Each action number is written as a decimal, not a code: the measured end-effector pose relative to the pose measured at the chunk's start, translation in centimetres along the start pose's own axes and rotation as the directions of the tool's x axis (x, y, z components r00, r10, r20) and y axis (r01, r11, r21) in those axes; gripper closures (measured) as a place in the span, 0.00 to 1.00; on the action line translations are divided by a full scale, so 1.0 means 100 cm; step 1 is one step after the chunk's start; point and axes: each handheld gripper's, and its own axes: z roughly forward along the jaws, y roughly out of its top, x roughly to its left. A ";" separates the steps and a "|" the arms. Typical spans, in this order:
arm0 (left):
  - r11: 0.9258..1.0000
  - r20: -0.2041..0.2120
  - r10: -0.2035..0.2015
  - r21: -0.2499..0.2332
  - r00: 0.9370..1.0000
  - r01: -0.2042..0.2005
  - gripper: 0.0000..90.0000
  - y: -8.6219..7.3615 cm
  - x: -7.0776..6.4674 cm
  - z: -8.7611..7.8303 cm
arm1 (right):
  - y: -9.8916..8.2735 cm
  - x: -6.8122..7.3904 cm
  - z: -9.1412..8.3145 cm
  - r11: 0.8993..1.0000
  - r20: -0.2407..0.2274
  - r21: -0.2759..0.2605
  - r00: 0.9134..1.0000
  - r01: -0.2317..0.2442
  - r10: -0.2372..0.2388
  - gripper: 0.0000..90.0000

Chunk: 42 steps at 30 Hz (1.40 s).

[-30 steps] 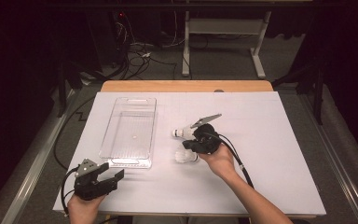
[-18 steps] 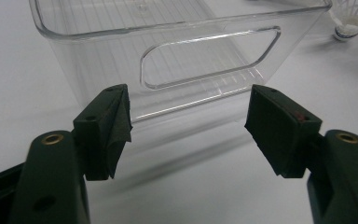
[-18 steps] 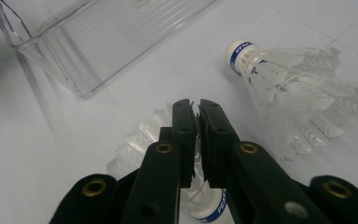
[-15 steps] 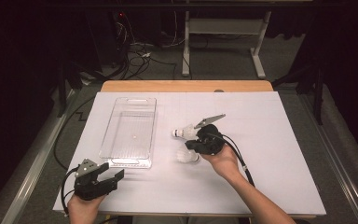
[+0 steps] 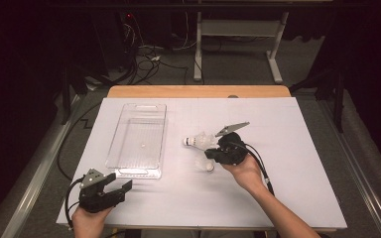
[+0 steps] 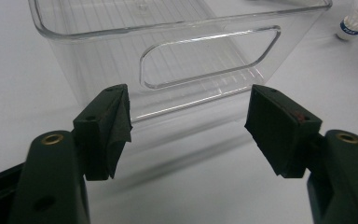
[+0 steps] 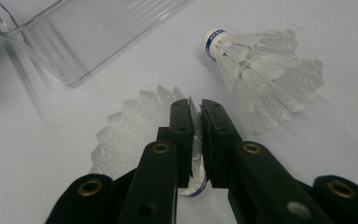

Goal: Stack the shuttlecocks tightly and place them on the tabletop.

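Two white feathered shuttlecocks lie on the white table right of a clear plastic bin (image 5: pixel 138 171). My right gripper (image 5: pixel 209 154) (image 7: pixel 195 109) pinches the feather skirt of the nearer shuttlecock (image 5: pixel 204 165) (image 7: pixel 130 135), whose cork with a blue band points back toward the gripper. Its jaws have just been opening slightly, with the feathers still between the pads. The other shuttlecock (image 5: pixel 197 141) (image 7: pixel 261 65) rests free just beyond. My left gripper (image 5: pixel 119 186) (image 6: pixel 189 126) stands open and holds nothing. It sits at the table's near left corner and faces the bin's handle end (image 6: pixel 177 60).
The white table top (image 5: pixel 287 163) stretches wide on the right and in front of the bin. A wooden edge (image 5: pixel 198 91) runs along the far side. Cables, a dark floor and a desk frame (image 5: pixel 238 29) lie beyond the table.
My right gripper has shifted very slightly with the shuttlecock's feathers in its jaws. The left gripper and the bin have stayed where they were.
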 end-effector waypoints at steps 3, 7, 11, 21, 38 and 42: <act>1.000 -0.001 -0.001 0.000 1.000 0.001 0.35 0.000 0.000 0.000 | -0.002 -0.002 -0.003 1.000 0.005 -0.001 1.000 -0.002 0.002 0.93; 1.000 -0.001 -0.001 0.000 1.000 0.001 0.35 0.000 0.000 0.000 | -0.006 -0.005 -0.006 1.000 0.016 -0.002 1.000 -0.012 0.012 0.93; 1.000 0.000 -0.002 -0.001 1.000 0.002 0.35 0.000 0.000 0.000 | -0.009 -0.009 -0.008 1.000 0.023 -0.001 1.000 -0.015 0.015 0.92; 1.000 -0.001 -0.002 -0.001 1.000 0.002 0.35 0.000 0.000 0.000 | -0.017 -0.016 -0.012 0.999 0.044 -0.006 0.998 -0.041 0.041 0.92; 1.000 -0.002 -0.003 0.000 1.000 0.003 0.35 0.000 0.000 0.001 | -0.028 -0.028 -0.013 0.998 0.077 0.012 0.995 -0.067 0.066 0.88; 1.000 -0.001 -0.003 0.000 1.000 0.003 0.35 0.000 0.000 0.001 | -0.031 -0.030 -0.013 0.997 0.085 0.018 0.994 -0.073 0.071 0.87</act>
